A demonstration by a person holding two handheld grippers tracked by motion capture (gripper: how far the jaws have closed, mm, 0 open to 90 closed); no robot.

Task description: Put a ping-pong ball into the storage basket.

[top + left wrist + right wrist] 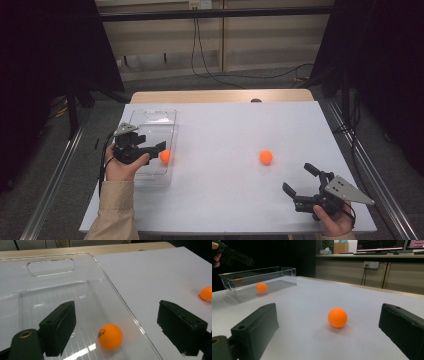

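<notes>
A clear plastic bin [150, 122] stands on the left of the white table. An orange ball [165, 156] lies in its near right part, seen through the wall in the right gripper view [261, 287]. My left gripper [159, 148] hovers over that end of the bin, open. In the left gripper view the ball [110, 336] lies on the bin floor below the wide jaws [116, 306], untouched by either one. A second orange ball [266, 157] rests on the bare table. My right gripper [297, 177] is open near the front right, and that ball [337, 317] lies ahead of its jaws.
The white table top [225, 125] ends in a wooden strip at the back. Metal rails run along both sides of the table. Cables lie on the floor beyond it. Dark curtains hang left and right.
</notes>
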